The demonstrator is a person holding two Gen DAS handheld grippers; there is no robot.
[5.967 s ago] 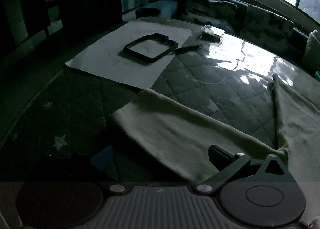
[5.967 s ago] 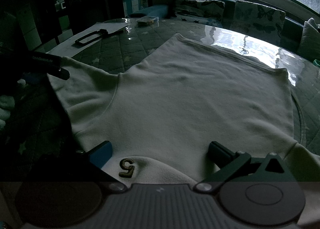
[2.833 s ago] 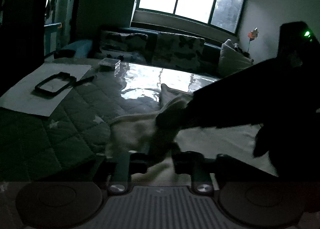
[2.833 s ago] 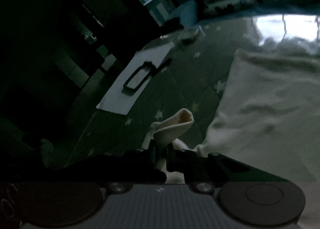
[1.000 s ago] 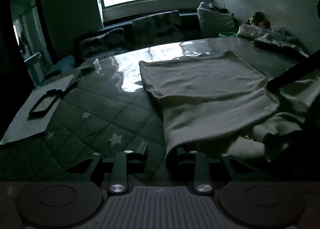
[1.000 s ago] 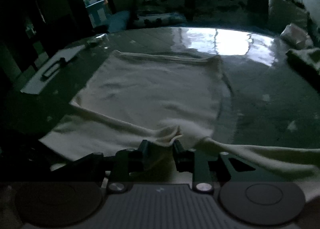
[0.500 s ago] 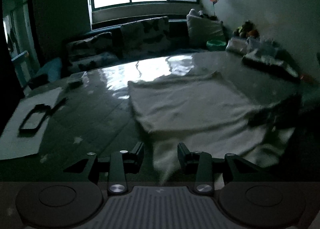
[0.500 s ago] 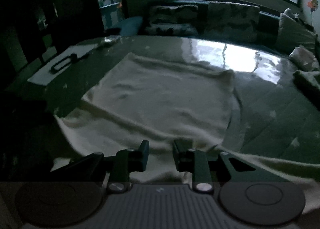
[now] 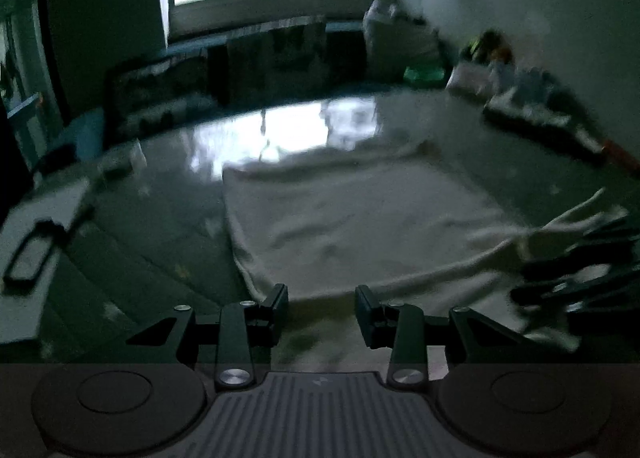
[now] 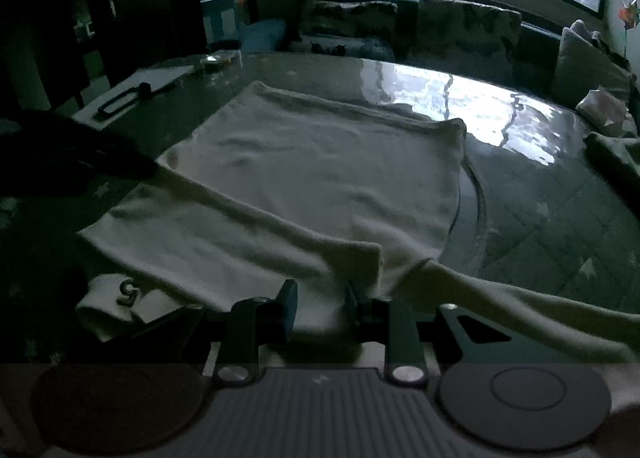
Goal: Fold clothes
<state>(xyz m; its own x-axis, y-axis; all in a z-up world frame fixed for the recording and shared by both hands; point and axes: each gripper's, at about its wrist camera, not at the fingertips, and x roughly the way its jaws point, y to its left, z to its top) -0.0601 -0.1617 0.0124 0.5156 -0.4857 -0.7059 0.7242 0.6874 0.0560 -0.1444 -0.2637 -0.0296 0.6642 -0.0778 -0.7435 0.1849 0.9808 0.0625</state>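
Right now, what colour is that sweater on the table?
Cream-white sweater, clearest in the right wrist view.

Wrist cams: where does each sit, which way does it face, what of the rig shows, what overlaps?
Left wrist: on the left hand-held gripper, facing across the cream garment toward the window; own open fingers show, the other gripper dark at right.
Right wrist: on the right hand-held gripper, over the garment's near edge, facing sofa and window; own open fingers show.
Shared: garment, glossy table, black frame on paper.
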